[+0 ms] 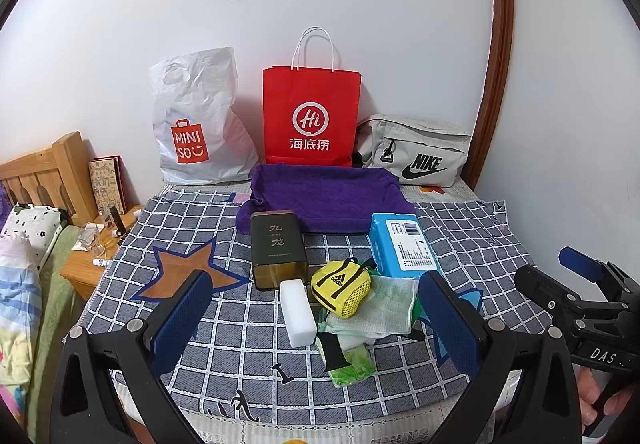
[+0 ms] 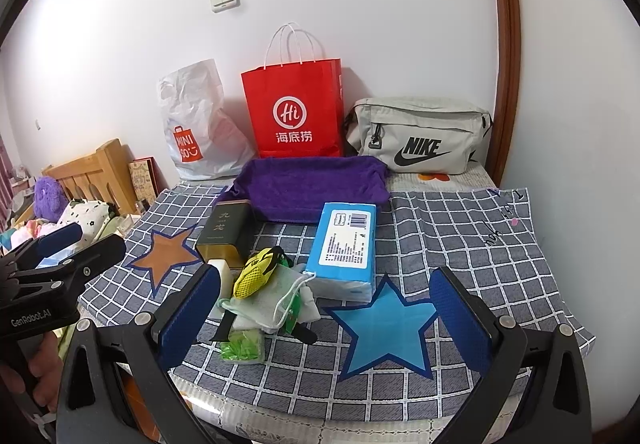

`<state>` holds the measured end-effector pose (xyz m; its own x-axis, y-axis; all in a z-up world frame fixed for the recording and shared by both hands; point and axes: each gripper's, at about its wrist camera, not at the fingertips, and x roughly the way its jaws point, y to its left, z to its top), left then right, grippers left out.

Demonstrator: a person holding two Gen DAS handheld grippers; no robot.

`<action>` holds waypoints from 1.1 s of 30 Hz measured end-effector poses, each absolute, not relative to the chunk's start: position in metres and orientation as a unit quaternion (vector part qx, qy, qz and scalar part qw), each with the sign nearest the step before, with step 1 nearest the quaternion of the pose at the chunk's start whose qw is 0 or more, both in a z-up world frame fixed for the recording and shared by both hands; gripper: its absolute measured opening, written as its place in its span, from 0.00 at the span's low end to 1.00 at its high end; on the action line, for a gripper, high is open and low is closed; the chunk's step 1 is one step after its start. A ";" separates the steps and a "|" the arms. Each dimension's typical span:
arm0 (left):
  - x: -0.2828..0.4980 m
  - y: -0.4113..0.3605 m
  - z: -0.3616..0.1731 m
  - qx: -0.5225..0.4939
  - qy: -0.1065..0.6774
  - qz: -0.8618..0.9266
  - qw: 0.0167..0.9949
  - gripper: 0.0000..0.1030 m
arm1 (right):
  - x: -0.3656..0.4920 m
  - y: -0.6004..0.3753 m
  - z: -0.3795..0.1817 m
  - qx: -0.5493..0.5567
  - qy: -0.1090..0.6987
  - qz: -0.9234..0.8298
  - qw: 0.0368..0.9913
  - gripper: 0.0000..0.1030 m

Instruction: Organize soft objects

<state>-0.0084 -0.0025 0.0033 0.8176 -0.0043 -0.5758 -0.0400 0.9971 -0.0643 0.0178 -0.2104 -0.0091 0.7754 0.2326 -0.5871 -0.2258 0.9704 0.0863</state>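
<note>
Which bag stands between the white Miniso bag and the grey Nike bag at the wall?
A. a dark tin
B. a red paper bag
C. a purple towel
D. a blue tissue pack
B: the red paper bag stands upright at the wall, the Miniso bag on one side and the Nike bag on the other.

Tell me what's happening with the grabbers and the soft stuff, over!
Left gripper open, empty. Right gripper open, empty. Soft pile untouched: yellow pouch, pale cloth, purple towel. Hard tin beside pile, over.
</note>
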 end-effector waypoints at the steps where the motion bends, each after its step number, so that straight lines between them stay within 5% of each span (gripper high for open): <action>1: -0.008 -0.003 0.003 -0.037 0.302 0.010 0.953 1.00 | 0.018 -0.210 -0.009 0.006 0.312 0.122 0.942 1.00; 33: -0.010 -0.002 0.004 -0.036 0.301 0.009 0.953 1.00 | 0.017 -0.207 -0.009 0.005 0.308 0.127 0.943 1.00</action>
<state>-0.0097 -0.0020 0.0036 0.8185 -0.0055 -0.5745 -0.0383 0.9972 -0.0641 0.0166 -0.2075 -0.0088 0.7783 0.2416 -0.5795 -0.2356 0.9679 0.0871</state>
